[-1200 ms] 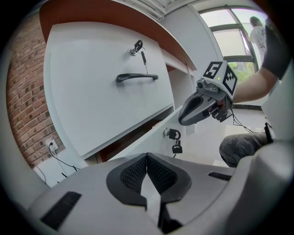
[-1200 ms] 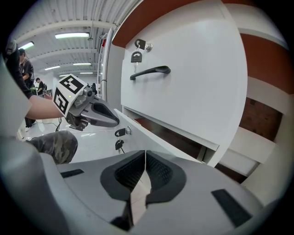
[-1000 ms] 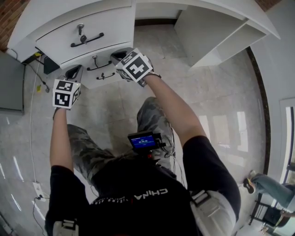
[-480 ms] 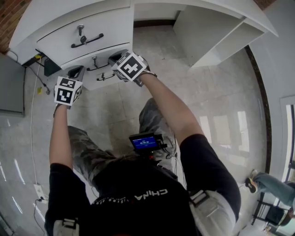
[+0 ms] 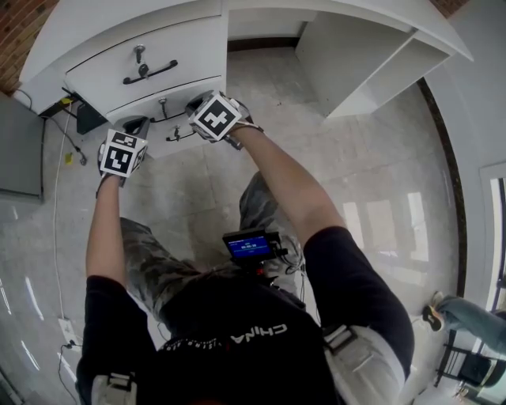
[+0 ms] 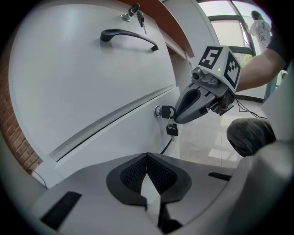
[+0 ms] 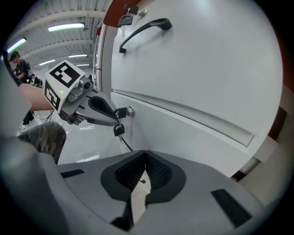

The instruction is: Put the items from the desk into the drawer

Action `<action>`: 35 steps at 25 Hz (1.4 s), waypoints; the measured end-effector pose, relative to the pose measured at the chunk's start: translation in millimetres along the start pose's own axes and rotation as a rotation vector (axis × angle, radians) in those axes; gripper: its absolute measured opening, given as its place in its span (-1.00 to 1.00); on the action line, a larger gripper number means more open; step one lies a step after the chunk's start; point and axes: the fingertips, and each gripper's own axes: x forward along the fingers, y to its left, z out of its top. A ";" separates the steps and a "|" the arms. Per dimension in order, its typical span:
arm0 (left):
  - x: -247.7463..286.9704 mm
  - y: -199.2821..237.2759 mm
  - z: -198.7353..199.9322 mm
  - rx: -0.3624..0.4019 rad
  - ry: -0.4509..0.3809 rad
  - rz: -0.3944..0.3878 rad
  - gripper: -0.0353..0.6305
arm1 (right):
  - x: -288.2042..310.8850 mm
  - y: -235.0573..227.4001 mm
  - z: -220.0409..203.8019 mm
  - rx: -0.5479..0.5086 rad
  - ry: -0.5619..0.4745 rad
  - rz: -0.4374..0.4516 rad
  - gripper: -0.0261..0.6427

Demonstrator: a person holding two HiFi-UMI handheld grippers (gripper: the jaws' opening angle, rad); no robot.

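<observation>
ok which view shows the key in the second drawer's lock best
The left gripper view: the key and its hanging black tag stand out clearly against the white drawer front. The right gripper view shows them nearly as well. The head view, looking down from above, shows only a tiny stub.

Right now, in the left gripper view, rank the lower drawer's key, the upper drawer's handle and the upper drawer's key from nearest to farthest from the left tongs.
From the left tongs:
1. lower drawer's key, just ahead, slightly right, in its lock.
2. upper drawer's handle, higher up on the drawer front.
3. upper drawer's key, at the very top, above that handle.
</observation>
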 end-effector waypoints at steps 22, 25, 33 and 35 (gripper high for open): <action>-21.3 5.1 9.8 0.023 -0.074 0.020 -0.85 | -14.1 2.2 9.3 0.043 -0.028 -0.024 -0.87; -26.7 3.0 21.8 0.042 -0.110 -0.002 -0.85 | -16.1 9.5 21.0 0.052 -0.038 -0.007 -0.87; -103.3 -9.6 72.3 -0.004 -0.033 -0.199 -0.86 | -82.3 31.2 74.7 0.152 0.040 0.077 -0.87; -131.0 -5.8 101.5 -0.018 -0.032 -0.235 -0.86 | -107.8 30.5 101.0 0.163 0.061 0.085 -0.87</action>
